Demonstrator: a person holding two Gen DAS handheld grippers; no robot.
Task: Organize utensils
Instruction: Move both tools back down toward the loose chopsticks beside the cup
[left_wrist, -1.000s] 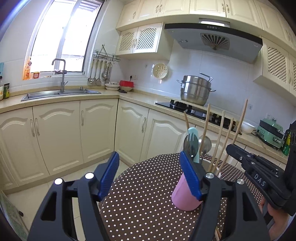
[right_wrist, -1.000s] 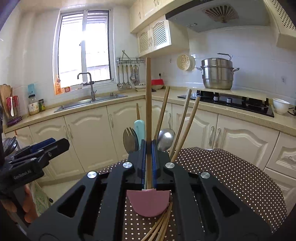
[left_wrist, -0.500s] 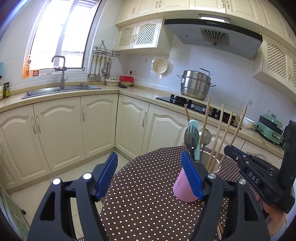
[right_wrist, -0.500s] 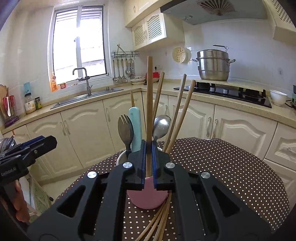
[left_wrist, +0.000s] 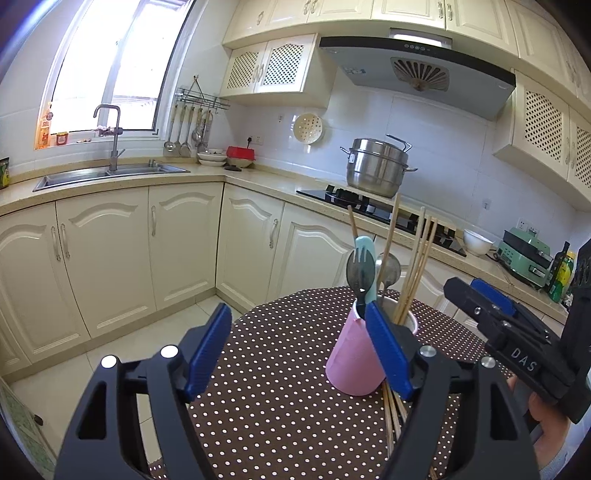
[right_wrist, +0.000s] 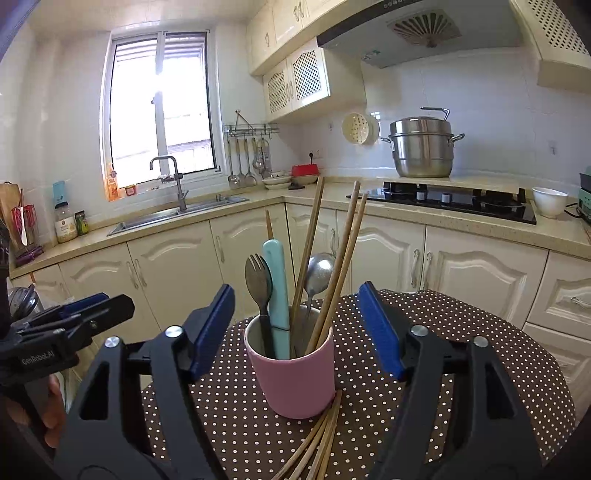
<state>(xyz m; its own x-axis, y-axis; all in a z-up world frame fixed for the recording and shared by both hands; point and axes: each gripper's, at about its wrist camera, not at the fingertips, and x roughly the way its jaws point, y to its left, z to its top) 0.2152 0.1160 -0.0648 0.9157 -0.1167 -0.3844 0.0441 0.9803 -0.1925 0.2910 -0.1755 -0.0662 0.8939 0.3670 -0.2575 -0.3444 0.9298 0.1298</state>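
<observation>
Nearest the right wrist camera, the right hand-held gripper (right_wrist: 295, 328) had its jaws opening, the blue pads spread wide to either side of the pink cup (right_wrist: 291, 373) and pressing on nothing; that fits a chopstick let go so it could drop among the others. The left hand-held gripper (left_wrist: 299, 350) was also opening, with only dotted cloth between its pads and its right pad crossing in front of the cup, perhaps poised to steady it. Loose chopsticks (right_wrist: 314, 439) lay flat on the desk (right_wrist: 480, 369), their far ends running up to the cup's base, near at hand for the next pick. The cup stood upright on the desk and held a fork (right_wrist: 258, 280), a pale blue handle (right_wrist: 276, 280), a spoon (right_wrist: 318, 273) and several chopsticks (right_wrist: 343, 258) leaning against its rim. Beyond were cream cabinets (right_wrist: 177, 277), then the sink (right_wrist: 177, 216) under the window.
</observation>
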